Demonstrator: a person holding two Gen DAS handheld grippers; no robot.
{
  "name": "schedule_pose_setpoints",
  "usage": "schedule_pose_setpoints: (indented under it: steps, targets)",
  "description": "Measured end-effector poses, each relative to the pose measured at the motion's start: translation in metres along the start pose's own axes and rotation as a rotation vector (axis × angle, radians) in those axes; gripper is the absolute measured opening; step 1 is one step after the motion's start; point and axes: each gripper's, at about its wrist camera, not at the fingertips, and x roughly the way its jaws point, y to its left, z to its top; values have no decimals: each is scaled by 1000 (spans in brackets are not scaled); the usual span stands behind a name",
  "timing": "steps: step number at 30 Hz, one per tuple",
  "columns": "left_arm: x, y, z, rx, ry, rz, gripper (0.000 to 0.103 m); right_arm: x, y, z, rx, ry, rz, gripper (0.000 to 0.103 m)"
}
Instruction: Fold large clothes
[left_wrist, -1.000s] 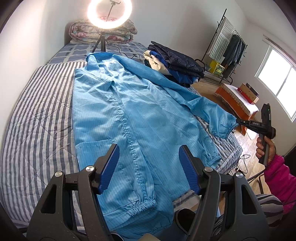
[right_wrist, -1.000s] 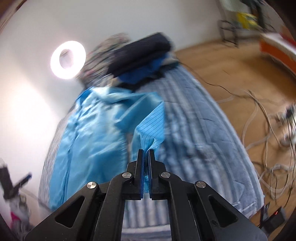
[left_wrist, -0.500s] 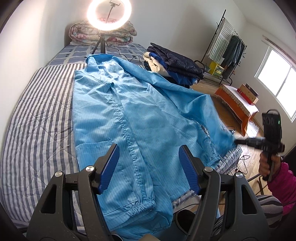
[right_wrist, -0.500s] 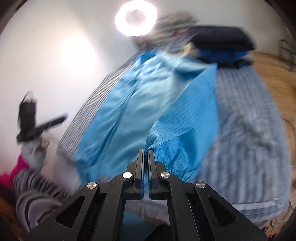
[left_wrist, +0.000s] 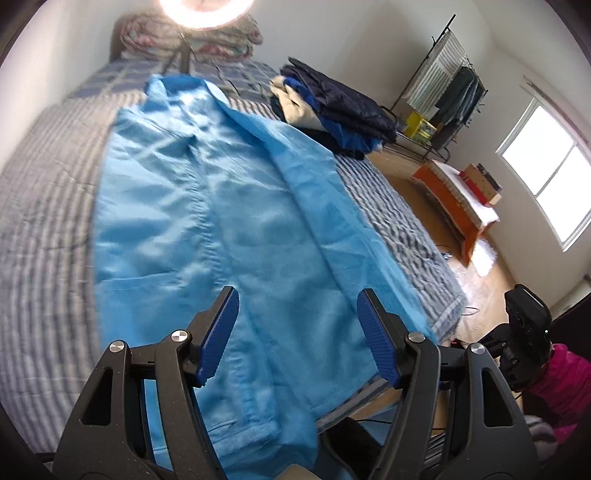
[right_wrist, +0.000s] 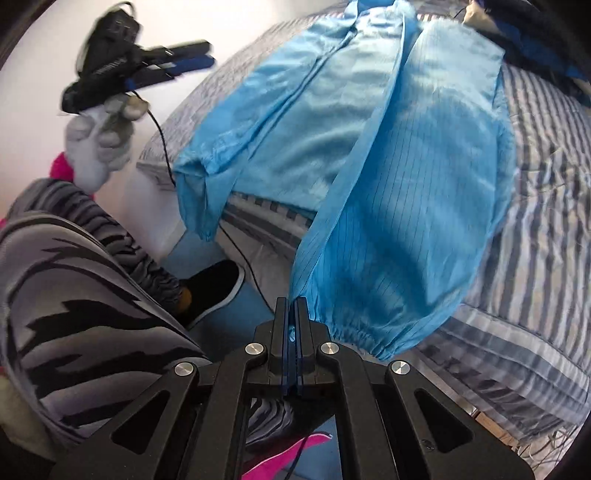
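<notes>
My right gripper (right_wrist: 291, 314) is pressed together on the elastic cuff of the blue coverall's (left_wrist: 207, 221) right sleeve (right_wrist: 413, 206), pinching a small bunch of fabric at the cuff's corner. My left gripper (left_wrist: 297, 332) hangs spread above the garment's near hem with nothing between its pads. The coverall lies face up along the striped bed (left_wrist: 40, 229), collar far, hems near and spilling over the near edge; the sleeve I hold runs along the garment's right side toward me, partly lifted off the mattress.

The step, as I judge it, is folding this sleeve in over the body. To do it well I should keep the pinch firm, since the fabric looks thin and slippery and only a little of it is caught. I would carry the cuff across so the sleeve lies flat on the torso with its fold along the shoulder and side seam, not diagonally. Keeping light tension as I lay it down should stop the billow visible in the right wrist view from trapping wrinkles. My left gripper could press the body panel near the front placket (left_wrist: 207, 236) so the whole garment does not drag sideways. The stack of 2 or 3 folded dark clothes (left_wrist: 332, 107) at the far right is well apart, so it should not interfere.
</notes>
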Motion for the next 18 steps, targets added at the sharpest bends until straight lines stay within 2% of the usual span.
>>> schedule_pose_setpoints:
  steps: [4, 6, 8, 10, 12, 14, 18]
  targets:
    - [26, -9, 13, -7, 41, -35, 68, -24, 2, 2, -3, -63, 51, 2]
    - [38, -13, 21, -9, 49, -51, 68, -35, 0, 5, -6, -101, 44, 5]
    - [53, -15, 31, -21, 65, -63, 68, -41, -10, 10, 23, -137, 3, 25]
    - [70, -16, 38, -35, 84, -60, 68, -42, -26, 14, 76, -172, -25, 36]
    - [84, -13, 43, -55, 97, -60, 68, -41, -45, 19, 130, -199, -65, 36]
    - [101, -6, 49, -117, 126, -78, 68, -40, -63, 24, 197, -219, -93, 37]
    - [128, 4, 55, -213, 164, -107, 68, -33, -105, 29, 325, -252, -53, 37]
